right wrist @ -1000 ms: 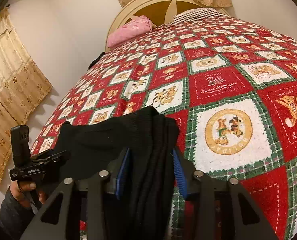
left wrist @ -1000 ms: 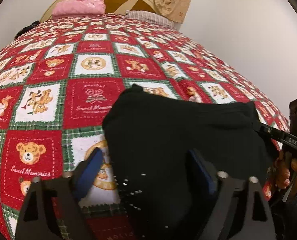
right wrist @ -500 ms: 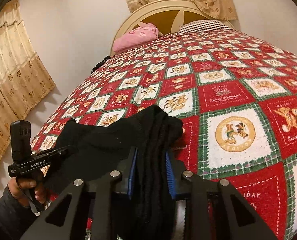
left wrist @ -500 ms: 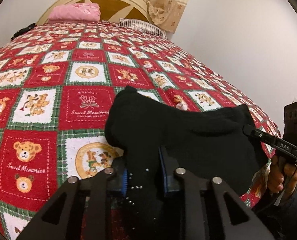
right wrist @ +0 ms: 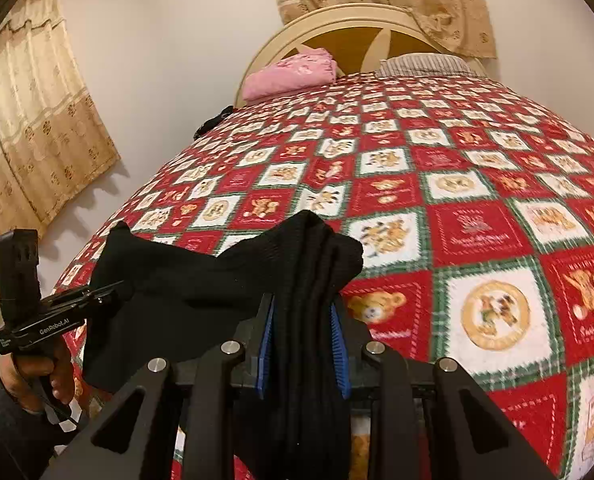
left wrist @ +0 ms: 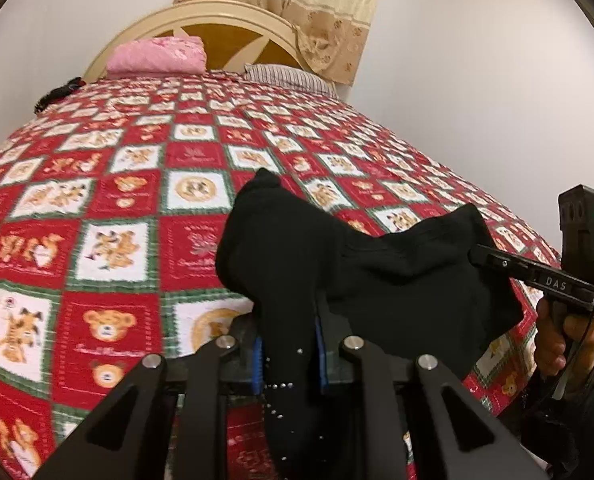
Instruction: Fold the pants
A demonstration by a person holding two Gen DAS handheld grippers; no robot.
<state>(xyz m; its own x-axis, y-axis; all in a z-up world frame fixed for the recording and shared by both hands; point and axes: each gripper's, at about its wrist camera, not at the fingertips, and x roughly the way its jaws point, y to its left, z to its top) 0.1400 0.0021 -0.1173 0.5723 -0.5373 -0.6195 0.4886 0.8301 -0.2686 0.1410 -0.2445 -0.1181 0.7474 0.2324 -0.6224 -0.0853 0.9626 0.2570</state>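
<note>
Left tool (left wrist: pixel 289 354) | right tool (right wrist: pixel 303 344) | each clamps black pants (left wrist: pixel 377 264)

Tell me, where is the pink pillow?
The pink pillow lies at the far end of the bed, against the wooden headboard, left of the striped pillow. Both views show it, far behind the black pants.

beyond the black knit pants (left wrist: pixel 337 264) bunched at the near edge, the red, green and white patchwork bear quilt (right wrist: pixel 477 184) lay open to the headboard, where a folded pink blanket (right wrist: pixel 293 72) and a striped pillow (right wrist: pixel 421 65) blocked the way.
</note>
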